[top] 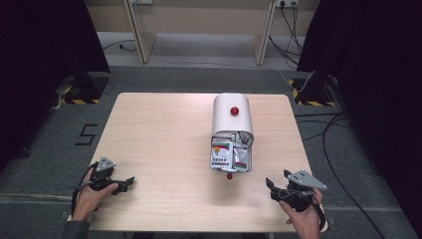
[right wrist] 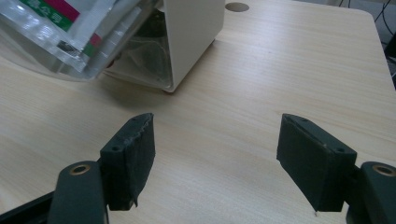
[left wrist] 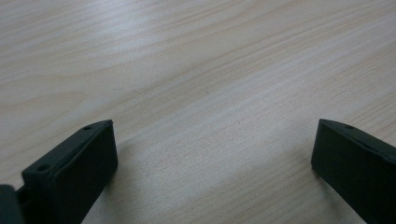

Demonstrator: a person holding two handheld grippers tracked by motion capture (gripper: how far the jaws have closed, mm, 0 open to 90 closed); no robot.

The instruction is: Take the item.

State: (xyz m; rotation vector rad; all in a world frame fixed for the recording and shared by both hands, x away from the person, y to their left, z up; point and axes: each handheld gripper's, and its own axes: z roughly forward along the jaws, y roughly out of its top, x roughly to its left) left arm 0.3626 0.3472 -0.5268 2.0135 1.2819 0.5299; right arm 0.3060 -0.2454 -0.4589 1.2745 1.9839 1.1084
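Both grippers rested low on the pale wood-grain table [top: 164, 134], near the person's edge. The left gripper [top: 127, 182] had its jaws spread wide with bare tabletop between them, holding nothing; its own view showed wood grain running ahead and no object within reach. The right gripper [right wrist: 215, 154] was likewise wide open and empty, jaws parted over bare wood. Ahead of it and off to its left stood the cream, round-topped storage box with a red knob [top: 232, 119], its clear front flap with a second red knob [top: 229, 176] swung down toward the person. Foil sachets printed in red and green [top: 222, 152] were stacked loosely inside, some leaning out onto the flap [right wrist: 42, 51]. The box sat well apart from the left gripper, nearer to the right one though not touching. Risks, as I judged them: the sachets were slick and overlapping, so a pinch at one corner could drag several out or slide off the foil. The box looked light; a sideways pull from the right gripper, unbraced by the left, might shift or tip it. The lowered flap sat in the approach path, and a low entry could snag its edge or press it down hard. Closing too deep might crush a sachet.
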